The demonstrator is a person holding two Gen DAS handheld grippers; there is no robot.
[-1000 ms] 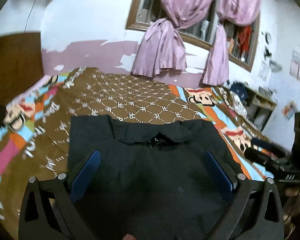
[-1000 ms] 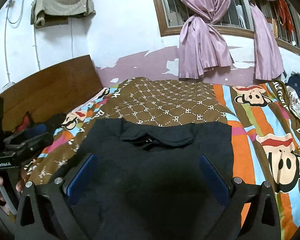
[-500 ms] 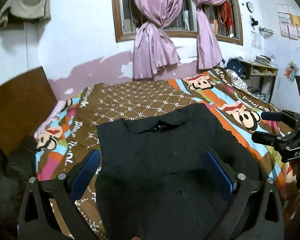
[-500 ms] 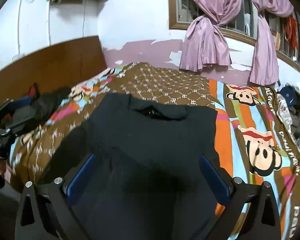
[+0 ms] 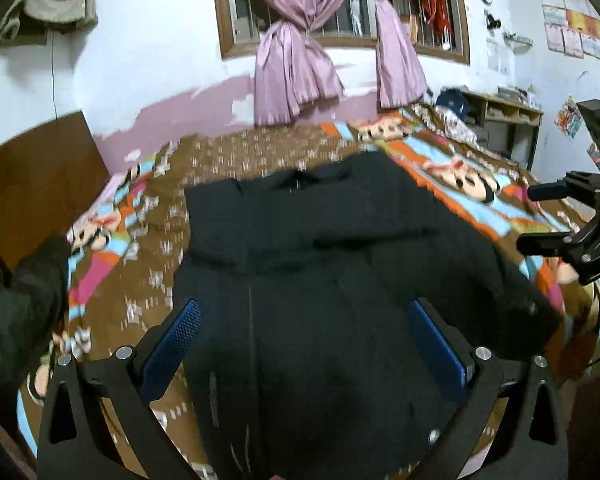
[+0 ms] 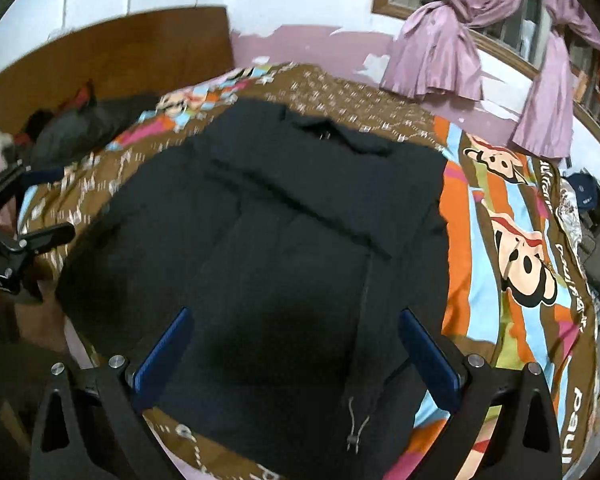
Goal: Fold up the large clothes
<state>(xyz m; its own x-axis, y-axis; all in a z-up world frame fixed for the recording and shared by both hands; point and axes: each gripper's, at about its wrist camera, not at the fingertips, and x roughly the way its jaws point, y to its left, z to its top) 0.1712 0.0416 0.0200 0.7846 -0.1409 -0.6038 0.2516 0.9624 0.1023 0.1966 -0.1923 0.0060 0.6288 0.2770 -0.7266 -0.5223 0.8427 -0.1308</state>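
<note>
While the black jacket point(image 5: 324, 280) lies on the cartoon bedspread point(image 6: 512, 240) below the pink curtains point(image 5: 296, 68), both grippers, left point(image 5: 304, 344) and right point(image 6: 296, 352), have pulled back, jaws wide open, empty.

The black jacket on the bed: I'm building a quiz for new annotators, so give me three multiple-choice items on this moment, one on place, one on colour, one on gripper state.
1. Where does the black jacket lie?
A. spread on the patterned bedspread
B. hung at the window
C. on the wooden headboard

2. What colour are the curtains?
A. green
B. pinkish purple
C. white

3. How do the two grippers stand?
A. both shut on the jacket
B. left shut, right open
C. both open, holding nothing

Answers:
1 A: the jacket is flat on the bedspread, collar towards the wall.
2 B: the knotted curtains are pinkish purple.
3 C: the left gripper and right gripper show blue pads wide apart, above the cloth.
</note>
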